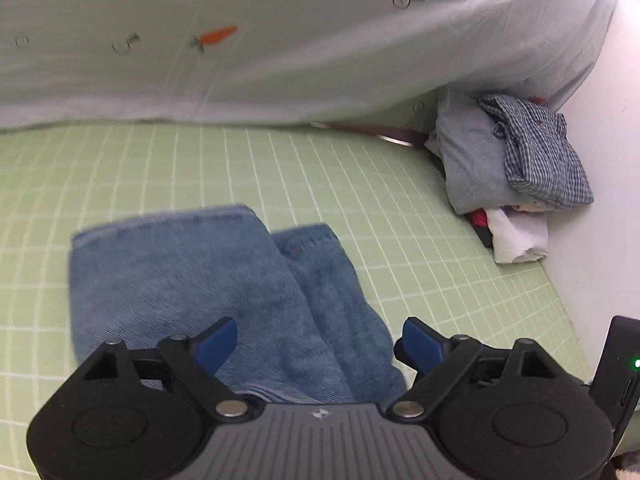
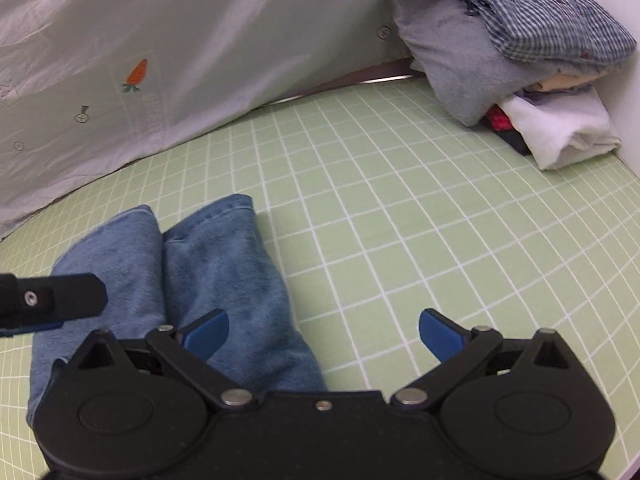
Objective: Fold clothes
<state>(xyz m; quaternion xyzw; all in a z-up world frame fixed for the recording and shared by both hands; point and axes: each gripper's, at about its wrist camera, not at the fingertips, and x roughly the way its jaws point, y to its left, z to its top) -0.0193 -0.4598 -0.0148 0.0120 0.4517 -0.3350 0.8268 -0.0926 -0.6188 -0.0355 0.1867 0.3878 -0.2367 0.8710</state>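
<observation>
A pair of blue jeans (image 1: 192, 288) lies on the green grid-patterned sheet (image 1: 280, 168), the two legs side by side and touching along their inner edges, the hems pointing toward the far side; in the right wrist view the same jeans (image 2: 224, 272) run from the lower left up to the middle of the frame. The left gripper (image 1: 316, 344) hangs just above the denim, its blue-padded fingers spread wide with nothing between them; the cloth shows through the gap, and I cannot tell whether the pads actually touch it. The right gripper (image 2: 324, 334) is likewise spread wide and empty; its left pad sits over the edge of the nearer leg, its right pad over bare sheet. A black part of the other tool pokes in at the left edge of the right wrist view, over the jeans. Behind the bed hangs a pale cloth with carrot prints (image 1: 280, 40). In the far right corner, against the white wall (image 1: 600, 220), sits a pile of clothes: a blue checked shirt (image 2: 552, 20) on top of a grey garment (image 2: 452, 60), with a white folded piece (image 2: 560, 136) lowest and nearest; the pile is well apart from the jeans.
</observation>
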